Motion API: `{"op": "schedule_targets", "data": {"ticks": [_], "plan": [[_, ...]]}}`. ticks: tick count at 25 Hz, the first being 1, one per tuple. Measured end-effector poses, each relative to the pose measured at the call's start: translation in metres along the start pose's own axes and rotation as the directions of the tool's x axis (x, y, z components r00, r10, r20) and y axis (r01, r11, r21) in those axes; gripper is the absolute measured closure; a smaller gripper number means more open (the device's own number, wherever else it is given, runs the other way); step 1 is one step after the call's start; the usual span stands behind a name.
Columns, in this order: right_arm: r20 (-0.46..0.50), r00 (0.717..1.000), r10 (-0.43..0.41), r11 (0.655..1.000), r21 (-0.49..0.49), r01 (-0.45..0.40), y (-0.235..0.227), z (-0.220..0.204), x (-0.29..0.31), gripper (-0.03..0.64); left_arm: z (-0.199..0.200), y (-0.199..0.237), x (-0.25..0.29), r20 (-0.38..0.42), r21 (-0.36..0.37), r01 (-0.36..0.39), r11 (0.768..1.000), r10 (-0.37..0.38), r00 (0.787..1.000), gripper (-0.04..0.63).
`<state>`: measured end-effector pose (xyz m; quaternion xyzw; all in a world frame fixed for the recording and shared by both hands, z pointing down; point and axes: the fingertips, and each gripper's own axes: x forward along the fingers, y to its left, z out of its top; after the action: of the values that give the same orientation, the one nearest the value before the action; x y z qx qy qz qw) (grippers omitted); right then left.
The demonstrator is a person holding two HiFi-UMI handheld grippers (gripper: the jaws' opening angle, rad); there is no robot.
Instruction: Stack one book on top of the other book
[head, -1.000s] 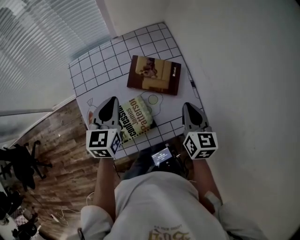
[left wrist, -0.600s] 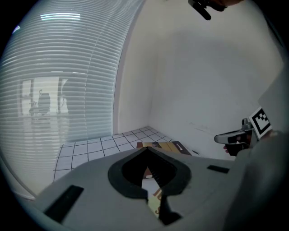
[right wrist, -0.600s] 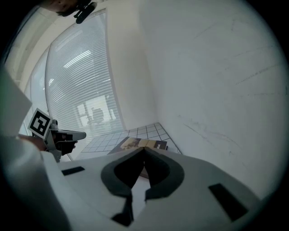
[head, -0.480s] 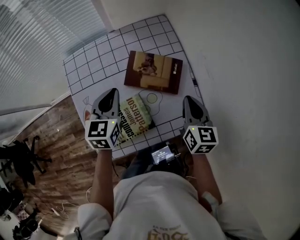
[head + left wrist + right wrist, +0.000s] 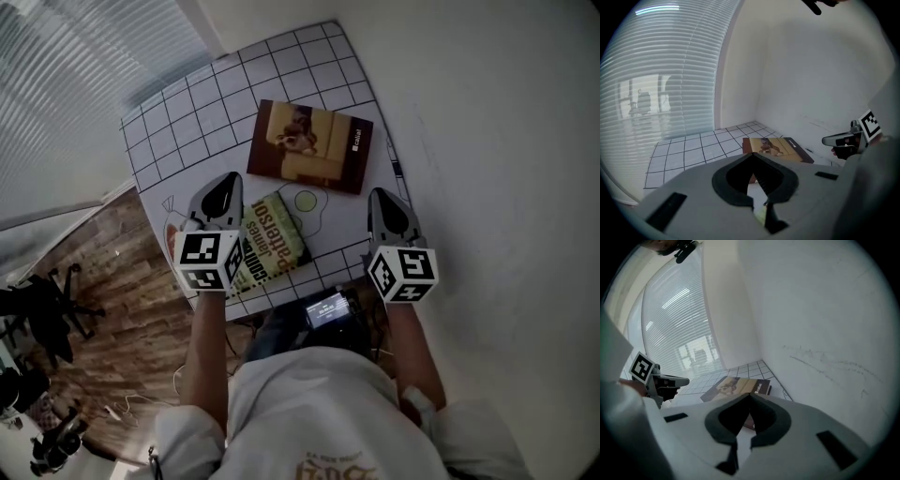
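Brown book long axis left-right | green book diagonal | left tool, right tool clenched, empty

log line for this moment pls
stage: books unstacked | left gripper: shut, empty, beside green book | right gripper: shut, empty | brown book: flat, apart

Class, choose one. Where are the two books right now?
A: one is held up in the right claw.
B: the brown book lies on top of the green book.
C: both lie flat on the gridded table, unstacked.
C: the brown picture-cover book and the green-and-yellow book each lie flat on the white gridded table, neither resting on the other.
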<state>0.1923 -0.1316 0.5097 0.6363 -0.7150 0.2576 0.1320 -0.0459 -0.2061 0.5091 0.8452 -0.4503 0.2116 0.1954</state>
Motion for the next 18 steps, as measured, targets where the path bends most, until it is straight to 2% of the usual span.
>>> {"op": "schedule_targets", "data": {"ticks": [5,18], "plan": [[-0.031,0.999,0.011,1.0,0.027,-0.01,-0.005,-0.01,0.016,0.609,-0.011,-0.001,0.018,-0.043,0.019,0.001,1.0,0.0,0.999,0.588],[-0.106,0.994,-0.007,0.996,0.086,0.016,-0.021,-0.035,0.047,0.609,-0.026,0.001,0.051,-0.104,-0.018,0.039,0.999,-0.041,0.994,0.586]]}}
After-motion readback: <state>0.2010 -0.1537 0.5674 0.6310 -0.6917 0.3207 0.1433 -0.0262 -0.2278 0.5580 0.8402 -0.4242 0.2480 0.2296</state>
